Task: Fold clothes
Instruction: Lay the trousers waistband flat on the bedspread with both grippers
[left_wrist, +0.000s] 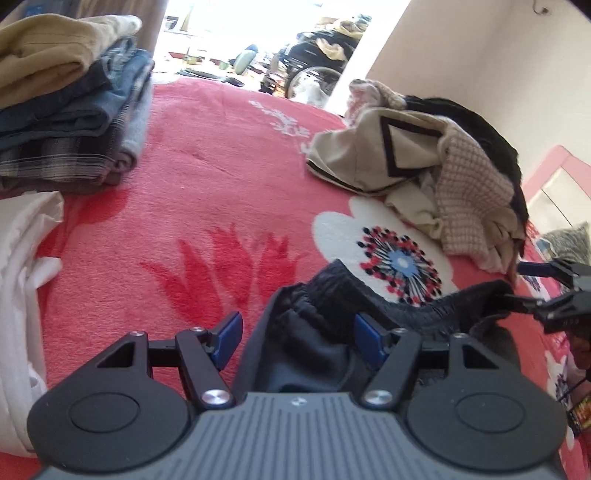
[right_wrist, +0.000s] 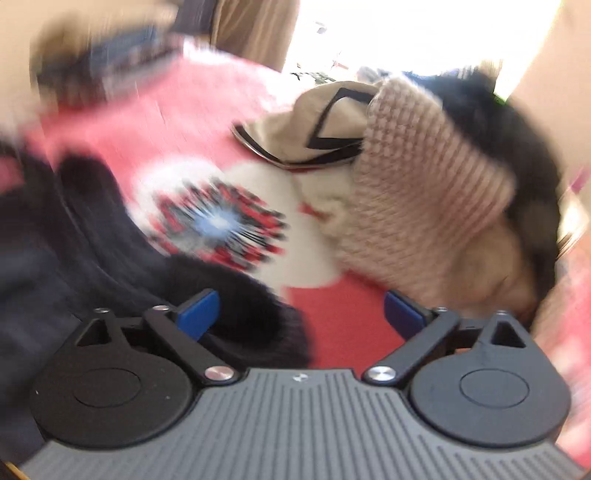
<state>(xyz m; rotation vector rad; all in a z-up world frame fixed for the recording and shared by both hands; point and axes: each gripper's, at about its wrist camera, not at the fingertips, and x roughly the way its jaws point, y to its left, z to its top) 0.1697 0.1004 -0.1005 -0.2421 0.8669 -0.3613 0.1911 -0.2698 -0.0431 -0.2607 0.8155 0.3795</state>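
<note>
A dark navy garment (left_wrist: 314, 332) with an elastic waistband lies bunched on the red flowered blanket (left_wrist: 207, 192), close in front of me. My left gripper (left_wrist: 297, 341) is open, its blue pads on either side of the garment's waistband fold, not closed on it. In the blurred right wrist view the same dark garment (right_wrist: 92, 251) lies to the left. My right gripper (right_wrist: 301, 315) is open, its left pad by the garment's edge, with bare blanket between the pads. The right gripper also shows in the left wrist view (left_wrist: 535, 291) at the garment's right end.
A folded stack of jeans, plaid and tan clothes (left_wrist: 70, 103) stands at the far left. White cloth (left_wrist: 22, 295) lies at the near left. An unfolded heap of cream, pink knit and black clothes (left_wrist: 436, 173) lies to the right, also in the right wrist view (right_wrist: 424, 184).
</note>
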